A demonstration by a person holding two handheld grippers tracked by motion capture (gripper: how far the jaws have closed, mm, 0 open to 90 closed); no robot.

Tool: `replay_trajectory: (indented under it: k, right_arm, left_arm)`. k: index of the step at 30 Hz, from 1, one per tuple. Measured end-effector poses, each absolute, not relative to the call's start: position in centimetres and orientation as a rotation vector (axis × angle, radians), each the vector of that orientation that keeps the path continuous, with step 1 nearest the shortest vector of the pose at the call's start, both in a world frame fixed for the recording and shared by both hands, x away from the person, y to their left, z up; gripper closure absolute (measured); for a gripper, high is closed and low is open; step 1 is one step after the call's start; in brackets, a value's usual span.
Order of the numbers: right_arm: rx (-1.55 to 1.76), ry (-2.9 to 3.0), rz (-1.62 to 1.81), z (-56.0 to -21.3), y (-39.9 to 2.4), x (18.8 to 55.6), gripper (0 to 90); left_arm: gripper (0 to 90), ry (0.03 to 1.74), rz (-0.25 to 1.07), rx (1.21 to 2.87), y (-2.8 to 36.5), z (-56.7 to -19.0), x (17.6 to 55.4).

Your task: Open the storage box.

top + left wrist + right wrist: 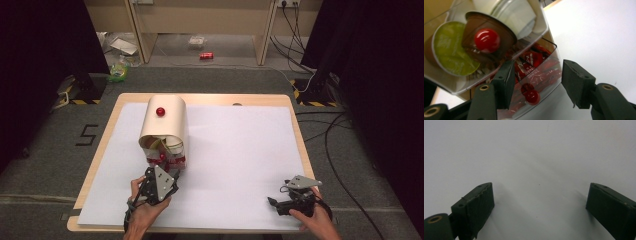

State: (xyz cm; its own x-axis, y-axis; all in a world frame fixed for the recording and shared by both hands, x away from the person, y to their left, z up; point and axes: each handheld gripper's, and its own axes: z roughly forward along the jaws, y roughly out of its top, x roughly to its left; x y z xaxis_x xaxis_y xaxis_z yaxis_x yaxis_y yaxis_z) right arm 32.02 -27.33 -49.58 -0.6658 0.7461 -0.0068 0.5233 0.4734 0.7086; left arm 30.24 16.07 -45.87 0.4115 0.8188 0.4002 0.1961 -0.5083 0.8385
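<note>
A cream, round-topped box (165, 120) with a red knob (160, 111) on its lid stands on the white sheet (235, 150). Two clear drawers face me at its front. The upper drawer (537, 30) has a red knob (487, 40) and holds coffee capsules, one with a green lid (451, 53). The lower drawer (549, 72) holds red packets (534, 62) and has a small red knob (532, 97). My left gripper (162, 175) (540, 75) is open, its jaws either side of the lower knob without touching it. My right gripper (274, 202) (540, 197) is open over bare sheet.
The wooden table (300, 135) carries the sheet, with bare wood along its edges. Behind the table, on the floor, lie a red can (206, 55), a green bag (119, 71) and some cables (330, 130). Black stands (85, 87) flank the far corners.
</note>
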Motion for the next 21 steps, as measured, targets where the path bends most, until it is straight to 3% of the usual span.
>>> replay_trajectory:
  k: [13,21]
  right_arm:
    - [1.074,2.410,0.997,-49.6,-27.3,32.0,8.2]
    - [1.074,2.410,0.997,-49.6,-27.3,32.0,8.2]
  left_arm:
    - [42.7,0.782,1.195,2.026,16.1,-47.2,31.0]
    - [42.5,0.851,1.088,1.994,16.5,-46.6,31.2]
